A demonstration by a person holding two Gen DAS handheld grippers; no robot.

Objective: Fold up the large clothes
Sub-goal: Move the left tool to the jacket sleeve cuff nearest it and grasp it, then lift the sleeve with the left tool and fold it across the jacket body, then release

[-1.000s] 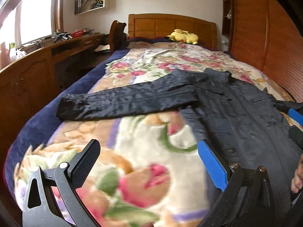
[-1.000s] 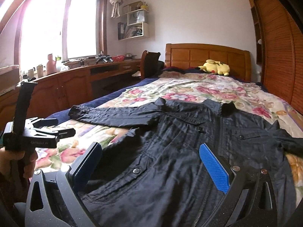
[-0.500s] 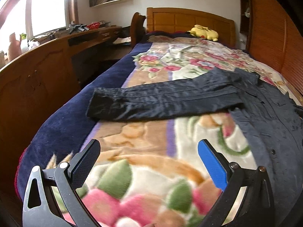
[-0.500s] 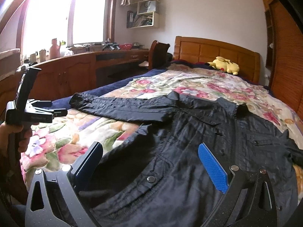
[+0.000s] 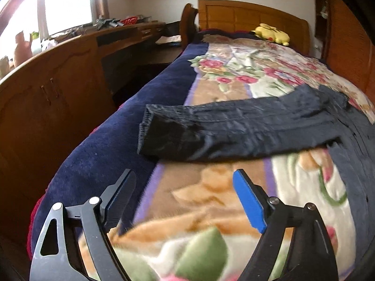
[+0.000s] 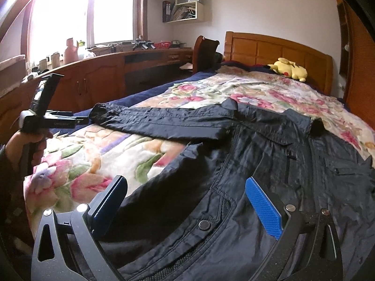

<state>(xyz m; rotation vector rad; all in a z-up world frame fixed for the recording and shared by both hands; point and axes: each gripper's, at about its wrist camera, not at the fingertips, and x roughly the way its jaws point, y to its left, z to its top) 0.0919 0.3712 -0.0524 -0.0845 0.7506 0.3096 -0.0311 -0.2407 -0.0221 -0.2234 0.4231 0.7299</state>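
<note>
A dark navy jacket (image 6: 269,164) lies spread face up on the flowered blanket (image 6: 98,154), one sleeve (image 5: 234,128) stretched out to the left, its cuff (image 5: 150,128) on the blanket's blue border. My left gripper (image 5: 185,187) hovers just short of that cuff; its jaws are closing, with only blanket between them. In the right wrist view a hand holds the left gripper (image 6: 77,119), close to the sleeve's end. My right gripper (image 6: 187,187) stands open low over the jacket's lower front, near a snap button (image 6: 203,224); nothing is gripped.
The wooden headboard (image 6: 276,51) and a yellow plush toy (image 6: 288,69) are at the far end of the bed. A long wooden desk with cabinets (image 6: 93,79) runs along the left under the window. A chair (image 6: 206,53) stands beside the bed. Wooden panelling (image 5: 346,53) lines the right.
My left gripper has swung left along the sleeve toward its cuff and its jaws have narrowed. My right gripper has drifted closer over the jacket's lower front, staying open.
</note>
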